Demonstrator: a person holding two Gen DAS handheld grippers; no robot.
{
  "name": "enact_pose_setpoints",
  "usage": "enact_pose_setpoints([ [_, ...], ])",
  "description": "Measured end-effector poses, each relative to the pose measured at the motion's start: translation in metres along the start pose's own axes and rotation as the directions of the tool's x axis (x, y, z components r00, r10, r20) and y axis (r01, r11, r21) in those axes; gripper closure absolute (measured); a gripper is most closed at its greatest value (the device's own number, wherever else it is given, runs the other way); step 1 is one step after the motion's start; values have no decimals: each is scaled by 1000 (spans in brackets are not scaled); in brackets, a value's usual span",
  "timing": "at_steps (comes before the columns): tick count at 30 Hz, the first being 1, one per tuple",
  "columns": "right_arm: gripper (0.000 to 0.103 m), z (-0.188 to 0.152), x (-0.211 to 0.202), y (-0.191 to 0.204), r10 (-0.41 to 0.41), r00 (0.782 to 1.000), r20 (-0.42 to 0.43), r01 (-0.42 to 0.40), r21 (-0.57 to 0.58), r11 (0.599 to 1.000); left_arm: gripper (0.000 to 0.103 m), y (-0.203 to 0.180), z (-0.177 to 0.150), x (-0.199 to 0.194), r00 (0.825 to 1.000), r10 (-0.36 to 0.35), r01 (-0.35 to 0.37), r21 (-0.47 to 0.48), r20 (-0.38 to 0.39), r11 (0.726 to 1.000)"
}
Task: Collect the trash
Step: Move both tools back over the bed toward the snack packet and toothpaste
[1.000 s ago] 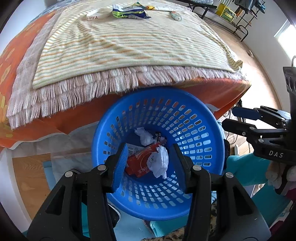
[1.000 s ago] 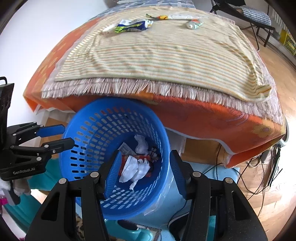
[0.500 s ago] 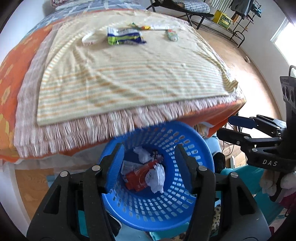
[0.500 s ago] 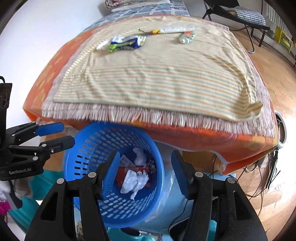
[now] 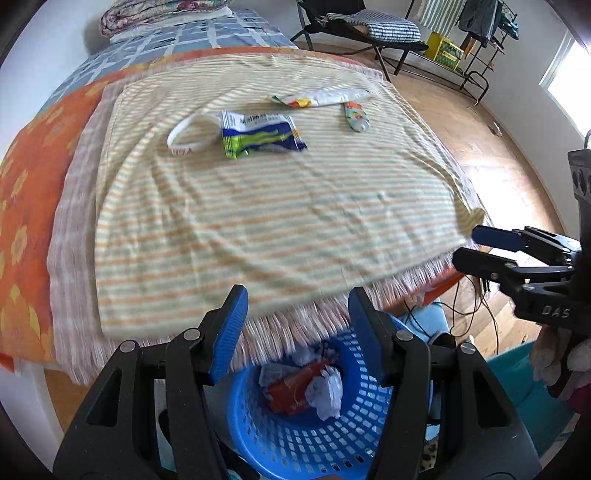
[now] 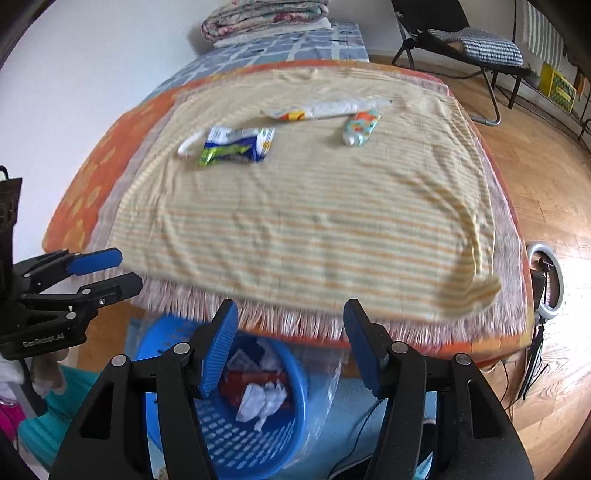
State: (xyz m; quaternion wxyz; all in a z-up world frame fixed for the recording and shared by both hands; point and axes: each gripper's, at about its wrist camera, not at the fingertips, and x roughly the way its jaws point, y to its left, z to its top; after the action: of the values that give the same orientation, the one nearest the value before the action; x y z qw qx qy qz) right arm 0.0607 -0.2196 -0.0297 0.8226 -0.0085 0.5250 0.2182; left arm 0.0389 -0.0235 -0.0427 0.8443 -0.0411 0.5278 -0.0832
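A blue perforated basket [image 5: 295,439] [image 6: 229,443] stands on the floor at the bed's near edge, holding crumpled white paper [image 5: 327,393] and a red wrapper [image 5: 291,395]. Far across the striped blanket [image 5: 258,206] lie a blue-green wrapper [image 5: 258,134] [image 6: 236,146], a white ring [image 5: 190,134], a long white wrapper [image 5: 321,98] [image 6: 325,109] and a small colourful tube [image 5: 356,116] [image 6: 360,129]. My left gripper [image 5: 297,299] is open and empty above the basket. My right gripper [image 6: 290,314] hangs beside it, jaws opening, nothing between them.
The bed carries an orange patterned cover [image 5: 26,192] and folded quilts [image 6: 266,18] at its far end. A folding chair [image 6: 469,44] and a rack [image 5: 469,33] stand on the wooden floor [image 6: 546,177] beyond. Cables and a ring light [image 6: 546,280] lie at the right.
Both grippers have risen and tipped up from the basket toward the bed top. Each pair of jaws stands a little wider. The trash on the blanket looks nearer.
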Motion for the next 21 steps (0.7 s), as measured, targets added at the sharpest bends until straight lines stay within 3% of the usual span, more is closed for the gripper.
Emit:
enact_pose_setpoints([
  [9,39,42,3,-22,-14,997,75,12,32,999,45,10,57,23,1000,4,-4,50,3,999],
  [14,39,60,8,-34,-29,994,107,25,42,999,45,14,95,32,999,-45,43,44,31,998],
  [17,33,70,13,-41,-56,992,109,51,45,998,45,18,119,38,994,-102,100,37,40,994],
  [21,33,84,23,-52,-86,993,87,81,64,995,45,23,145,49,994,-98,97,25,52,995],
])
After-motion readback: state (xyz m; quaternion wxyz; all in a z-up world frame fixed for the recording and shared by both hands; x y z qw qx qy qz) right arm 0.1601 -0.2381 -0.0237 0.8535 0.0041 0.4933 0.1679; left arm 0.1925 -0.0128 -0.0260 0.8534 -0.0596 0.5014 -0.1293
